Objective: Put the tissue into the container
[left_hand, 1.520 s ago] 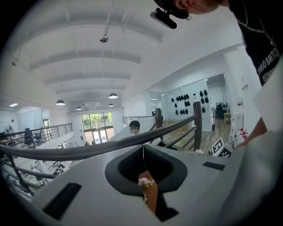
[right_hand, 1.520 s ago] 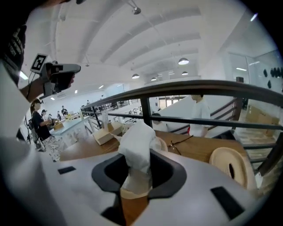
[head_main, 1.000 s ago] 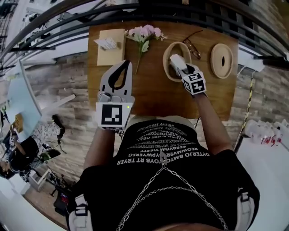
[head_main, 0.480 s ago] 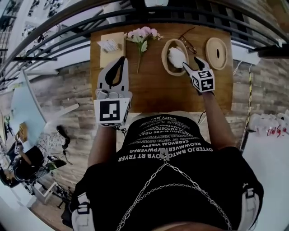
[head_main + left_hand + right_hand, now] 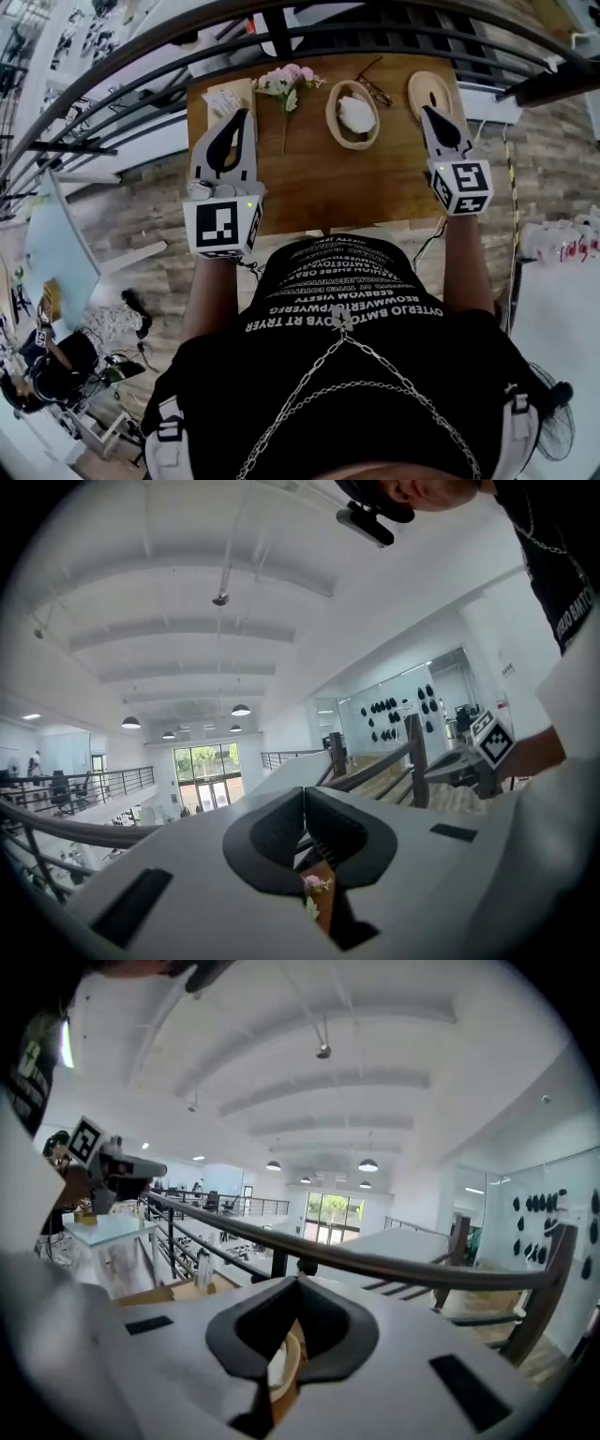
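Right gripper point(image 5: 429, 116): jaws closed together, nothing between them; raised just beside the lid point(image 5: 422, 86), probably lined up for covering.
Left gripper point(image 5: 242, 114): jaws together, empty; parked aside, clear of the work.
Tissue point(image 5: 355, 112): lying inside the container point(image 5: 331, 120) on the table point(image 5: 375, 187).

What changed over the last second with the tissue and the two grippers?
The right gripper let go of the tissue, which now lies in the container, and drew back to the right, by the lid. Its jaws are closing shut, with nothing between them. The left gripper stayed shut over the table's left side. The flowers and glasses did not move.
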### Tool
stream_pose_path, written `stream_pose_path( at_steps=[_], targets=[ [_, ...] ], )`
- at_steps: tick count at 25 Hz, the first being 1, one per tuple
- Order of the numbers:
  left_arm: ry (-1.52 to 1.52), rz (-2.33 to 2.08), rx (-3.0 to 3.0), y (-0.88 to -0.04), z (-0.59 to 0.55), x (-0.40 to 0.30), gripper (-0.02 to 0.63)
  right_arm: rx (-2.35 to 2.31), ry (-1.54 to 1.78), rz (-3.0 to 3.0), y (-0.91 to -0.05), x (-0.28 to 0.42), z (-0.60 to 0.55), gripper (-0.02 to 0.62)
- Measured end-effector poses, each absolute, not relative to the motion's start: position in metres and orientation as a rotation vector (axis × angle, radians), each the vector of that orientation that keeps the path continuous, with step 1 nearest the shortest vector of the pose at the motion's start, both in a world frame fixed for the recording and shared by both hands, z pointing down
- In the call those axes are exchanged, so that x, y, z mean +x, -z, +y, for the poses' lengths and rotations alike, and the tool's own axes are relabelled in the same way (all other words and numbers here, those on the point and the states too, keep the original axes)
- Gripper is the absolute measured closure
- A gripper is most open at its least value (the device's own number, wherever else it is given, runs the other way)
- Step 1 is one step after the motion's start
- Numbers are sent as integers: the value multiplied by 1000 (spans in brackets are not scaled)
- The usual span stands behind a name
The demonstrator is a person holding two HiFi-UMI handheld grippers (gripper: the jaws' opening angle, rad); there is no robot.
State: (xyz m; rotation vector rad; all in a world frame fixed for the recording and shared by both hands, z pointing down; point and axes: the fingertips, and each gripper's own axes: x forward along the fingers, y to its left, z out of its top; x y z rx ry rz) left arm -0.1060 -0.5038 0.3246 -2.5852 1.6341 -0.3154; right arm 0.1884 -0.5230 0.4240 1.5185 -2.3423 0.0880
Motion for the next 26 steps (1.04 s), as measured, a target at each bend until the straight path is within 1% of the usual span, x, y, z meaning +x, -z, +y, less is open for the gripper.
stream_pose_path(
  at_steps=[4,7,16,26],
  targets=[
    [292,1612,-2579,-311,-488,-113,577,1549,60,-2378,-356,181,-485,581],
    [275,1596,-2584,-307,-478,-115,577,1595,73,-2377,-339,181,-465,581],
    [267,1551,-2635,-316,-452,-115,577,1621,37,-2337,-339,179,-429,581],
    [274,1548,-2662,-331,-468,-99,577,1561,-48,-2323,-371,178,-448,581]
  ],
)
